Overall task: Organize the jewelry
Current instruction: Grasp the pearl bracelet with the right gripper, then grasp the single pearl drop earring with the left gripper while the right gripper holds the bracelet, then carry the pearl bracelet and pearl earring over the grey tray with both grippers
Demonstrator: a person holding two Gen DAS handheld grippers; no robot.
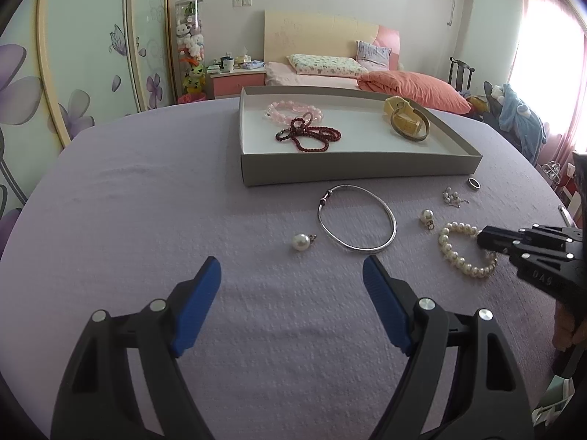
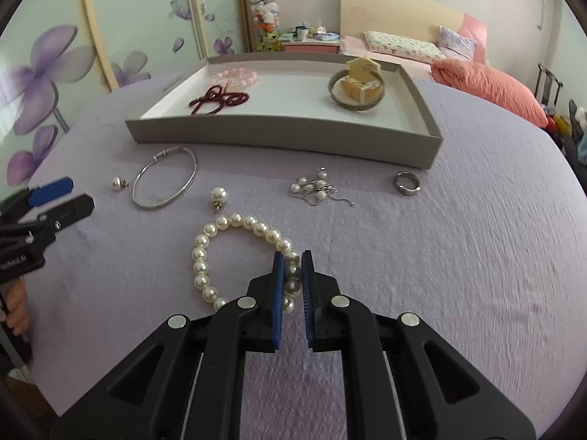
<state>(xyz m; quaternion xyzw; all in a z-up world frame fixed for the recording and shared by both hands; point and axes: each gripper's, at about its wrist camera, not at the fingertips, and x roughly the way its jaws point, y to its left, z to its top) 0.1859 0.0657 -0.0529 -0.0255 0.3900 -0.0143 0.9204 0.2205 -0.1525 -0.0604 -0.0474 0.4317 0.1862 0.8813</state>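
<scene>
table: round, lilac cloth [image 2: 458, 256]; all the jewelry sits on it, in the tray or loose in front of it.
tray: grey cardboard, shallow [image 1: 359, 170], at the far side of the cloth.
done, in tray: pink bead bracelet [image 1: 293, 109] and dark red bead string [image 1: 308, 135] at the left end, the two touching; a bangle [image 1: 409, 128] looped round a yellow block [image 1: 398, 108] at the right end.
left, on cloth: silver bangle [image 1: 357, 220], pearl bracelet [image 2: 238, 256], pearl cluster [image 2: 315, 187], grey ring [image 2: 406, 183], two pearl earrings [image 1: 301, 242] [image 2: 219, 196]. Six pieces out, three or so in; by my reckoning under half done.
right gripper: [image 2: 292, 256] low over the cloth, jaws drawn in close around the near-right arc of the pearl bracelet. Pearls sit between the blue pads [image 2: 279, 286]. Whether the pads already pinch them or just flank them, cannot tell; a thin gap shows on each side. Bracelet looks flat on the cloth, not lifted.
left gripper: [image 1: 291, 273] spread wide, empty, touching nothing; hovers near the silver bangle and the left earring.
step in hand: likely taking the pearl bracelet for the tray.
</scene>
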